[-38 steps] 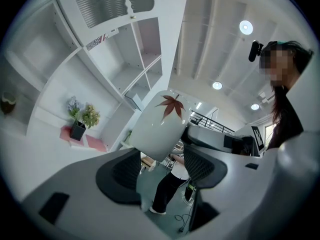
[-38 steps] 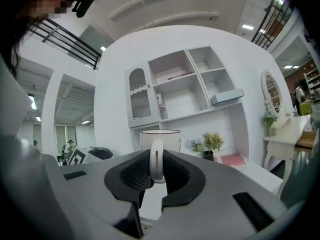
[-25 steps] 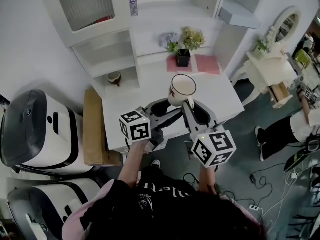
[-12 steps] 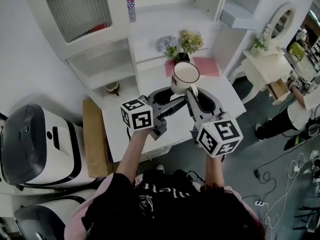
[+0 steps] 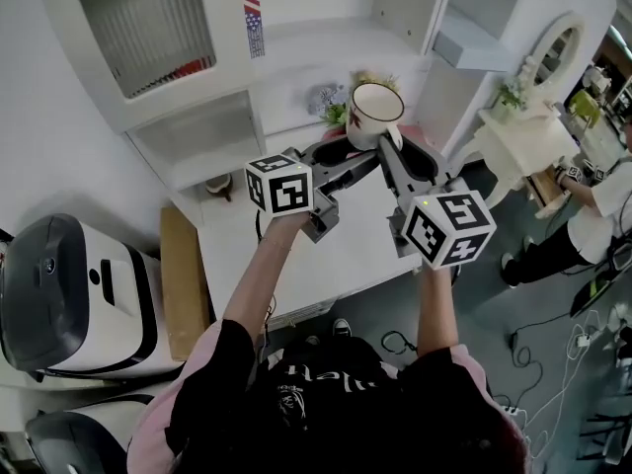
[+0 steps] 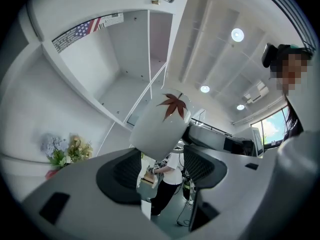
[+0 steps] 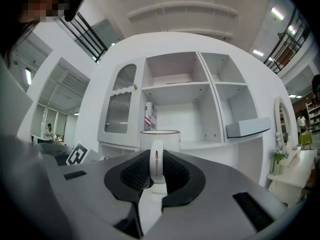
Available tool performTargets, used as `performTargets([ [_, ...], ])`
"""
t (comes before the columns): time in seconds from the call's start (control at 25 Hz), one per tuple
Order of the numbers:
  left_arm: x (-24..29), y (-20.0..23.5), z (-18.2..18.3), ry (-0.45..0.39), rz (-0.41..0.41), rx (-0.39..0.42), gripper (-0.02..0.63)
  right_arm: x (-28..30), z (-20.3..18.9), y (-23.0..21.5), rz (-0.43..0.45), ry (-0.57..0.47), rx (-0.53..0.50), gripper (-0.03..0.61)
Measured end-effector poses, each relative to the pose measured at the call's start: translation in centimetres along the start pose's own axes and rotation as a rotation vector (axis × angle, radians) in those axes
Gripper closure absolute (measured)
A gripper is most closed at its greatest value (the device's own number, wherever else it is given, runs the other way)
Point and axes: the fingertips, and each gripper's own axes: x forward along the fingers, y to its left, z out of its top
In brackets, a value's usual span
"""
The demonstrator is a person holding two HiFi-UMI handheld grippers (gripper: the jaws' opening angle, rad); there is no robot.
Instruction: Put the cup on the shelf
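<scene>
Cup (image 5: pixel 377 115): held aloft at 12 o'clock, short of the shelf (image 5: pixel 296 47) at 11 o'clock.
Right gripper (image 5: pixel 387 148): clenched on the handle (image 7: pixel 156 160) alone.
Left gripper (image 6: pixel 160 170): released, jaws spread beside the cup.
Risk: the cup may be pivoted on so thin a grip, and its rim knocked against the shelf edge.

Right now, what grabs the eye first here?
The white cup, held up by its handle in the right gripper, in front of the open white shelf unit. Next, the red leaf print on its side, seen just past the left gripper, whose jaws stand apart.
</scene>
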Motion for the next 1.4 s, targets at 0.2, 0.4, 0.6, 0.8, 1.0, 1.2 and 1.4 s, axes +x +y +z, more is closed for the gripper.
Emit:
performTargets([
  [0.2, 2.3, 1.6, 2.1, -0.013, 0.011, 0.027, 0.337, 2.0, 1.6, -2.5, 0.013, -0.033, 0.01, 0.494],
  [0.4, 4.8, 3.7, 3.9, -0.01, 0.017, 0.034, 0.337, 4.3, 2.8, -5.2, 0.023, -0.047, 0.0, 0.494],
  [0.6, 7.0, 5.6, 5.9, -0.034, 0.046, 0.057, 0.339, 6.6, 4.3, -7.8, 0.039, -0.07, 0.026, 0.494],
  [0.8, 8.3, 7.8, 6.2, -0.012, 0.107, 0.108, 0.339, 9.1, 5.4, -11.3, -0.013, -0.075, -0.037, 0.494],
  [1.0, 8.2, 9.1, 4.3, 0.028, 0.129, 0.098, 0.345, 12.6, 5.8, -15.7, -0.043, -0.059, -0.002, 0.494],
  [1.2, 7.6, 9.5, 0.4, 0.11, 0.155, 0.12, 0.351, 16.2, 4.7, -19.5, -0.085, 0.003, 0.032, 0.494],
  [1.4, 6.4, 9.4, -2.2, 0.124, 0.164, 0.103, 0.357, 18.7, 4.0, -20.1, -0.056, 0.028, 0.028, 0.494],
])
